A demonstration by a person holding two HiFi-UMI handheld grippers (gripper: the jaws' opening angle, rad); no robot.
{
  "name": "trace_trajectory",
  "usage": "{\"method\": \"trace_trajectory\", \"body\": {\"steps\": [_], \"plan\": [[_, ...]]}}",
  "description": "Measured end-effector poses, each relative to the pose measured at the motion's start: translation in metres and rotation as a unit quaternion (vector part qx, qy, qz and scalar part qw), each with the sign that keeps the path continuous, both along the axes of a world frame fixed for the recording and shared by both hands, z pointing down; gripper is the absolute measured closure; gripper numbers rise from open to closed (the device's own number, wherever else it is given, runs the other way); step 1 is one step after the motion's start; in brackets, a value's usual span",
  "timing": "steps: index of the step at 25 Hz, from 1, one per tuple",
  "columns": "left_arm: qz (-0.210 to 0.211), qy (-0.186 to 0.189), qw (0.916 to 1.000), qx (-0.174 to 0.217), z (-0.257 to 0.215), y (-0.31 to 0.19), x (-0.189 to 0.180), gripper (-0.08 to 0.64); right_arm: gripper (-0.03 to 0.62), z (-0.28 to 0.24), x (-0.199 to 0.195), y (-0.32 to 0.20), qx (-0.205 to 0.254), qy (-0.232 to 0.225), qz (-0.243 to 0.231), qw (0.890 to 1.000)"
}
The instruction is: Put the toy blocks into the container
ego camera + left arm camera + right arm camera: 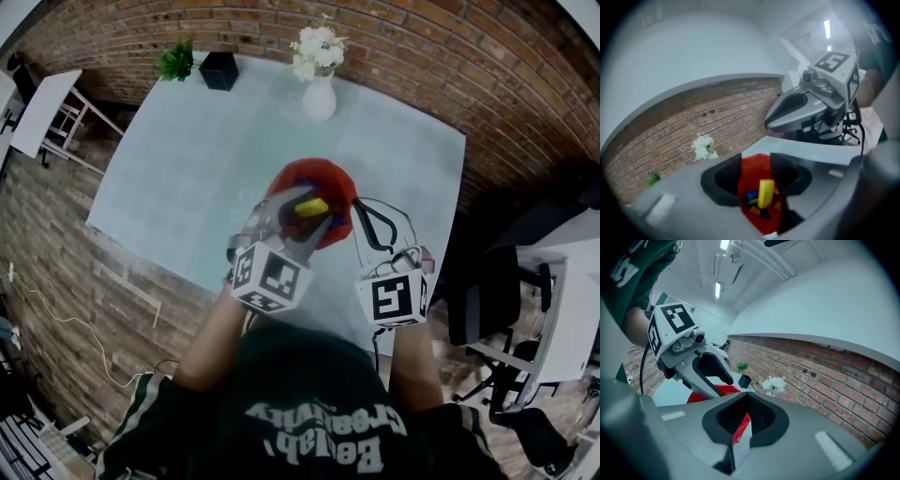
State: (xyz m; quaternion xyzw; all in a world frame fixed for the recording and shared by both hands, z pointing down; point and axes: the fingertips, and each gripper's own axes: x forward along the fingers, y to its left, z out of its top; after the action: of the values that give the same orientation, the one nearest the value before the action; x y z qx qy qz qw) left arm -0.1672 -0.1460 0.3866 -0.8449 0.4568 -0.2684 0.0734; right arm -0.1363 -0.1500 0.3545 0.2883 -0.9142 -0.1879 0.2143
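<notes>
Left gripper [757,176]: wide open, yellow block [765,193] loose in the gap, apparently off both pads, just over the other blocks [751,197] in the red container [754,164]. Right gripper [740,420]: pinched shut on that container's rim.

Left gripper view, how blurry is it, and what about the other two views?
Left gripper view: soft overall, the yellow block over the red container smeared, dark corners. Head view: strong fisheye, the table edges bow. Right gripper view: sharper, ceiling light glares, brick wall curves.
</notes>
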Motion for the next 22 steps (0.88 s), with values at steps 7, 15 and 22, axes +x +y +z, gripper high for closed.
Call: {"method": "trace_trajectory", "body": {"steps": [7,15,22], "plan": [[0.022,-0.004,0.9997,-0.012,0.006,0.002,0.011,0.373,0.586,0.001,0.008,0.0,-0.004,-0.003,0.01,1.0],[-0.002,-0.016,0.9998,0.011,0.0,0.003,0.002,0.558,0.586,-0.001,0.011,0.002,0.0,-0.007,0.014,1.0],[0.028,0.005,0.9987,0.042,-0.03,0.006,0.026,0.558,0.586,-0.011,0.02,0.009,0.009,-0.01,0.024,1.0]]}}
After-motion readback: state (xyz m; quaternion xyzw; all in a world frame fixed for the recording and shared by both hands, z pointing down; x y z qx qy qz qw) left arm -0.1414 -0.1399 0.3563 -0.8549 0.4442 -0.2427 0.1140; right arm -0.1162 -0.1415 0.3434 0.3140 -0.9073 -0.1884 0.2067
